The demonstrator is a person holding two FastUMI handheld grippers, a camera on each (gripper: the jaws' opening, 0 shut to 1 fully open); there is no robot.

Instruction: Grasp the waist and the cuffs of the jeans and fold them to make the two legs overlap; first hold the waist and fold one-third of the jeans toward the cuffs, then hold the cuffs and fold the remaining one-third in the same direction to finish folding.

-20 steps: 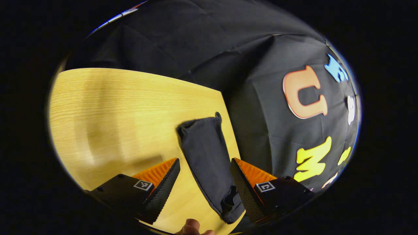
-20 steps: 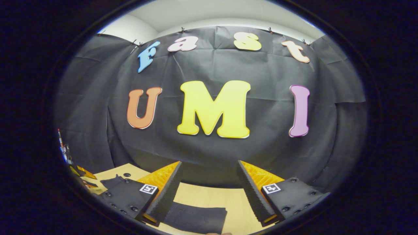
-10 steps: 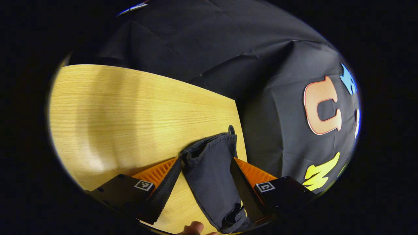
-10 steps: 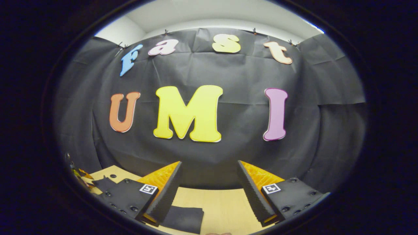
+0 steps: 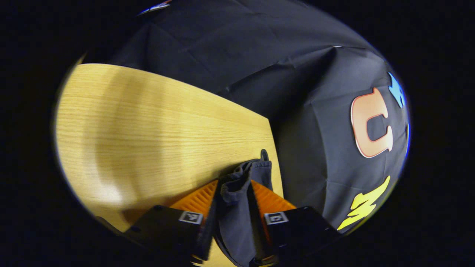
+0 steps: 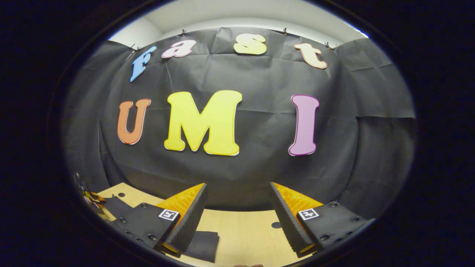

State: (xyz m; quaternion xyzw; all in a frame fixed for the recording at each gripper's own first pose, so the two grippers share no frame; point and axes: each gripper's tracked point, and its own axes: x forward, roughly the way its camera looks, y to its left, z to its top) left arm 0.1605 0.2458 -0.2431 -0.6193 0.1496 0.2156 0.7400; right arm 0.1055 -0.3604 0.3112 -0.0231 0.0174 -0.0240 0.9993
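Table (image 5: pixel 148 126): jeans (image 5: pixel 237 207) pinched between left gripper (image 5: pixel 232 200) jaws.

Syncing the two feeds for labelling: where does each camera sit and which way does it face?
Left gripper view: rides the left hand-held gripper, tilted down across the wooden table toward a booth corner; its own fingers are shut on the dark jeans.
Right gripper view: rides the right hand-held gripper, held near level, facing the booth's back wall; its own fingers stand open above the table.
Shared: the same table, the jeans and the black cloth wall.
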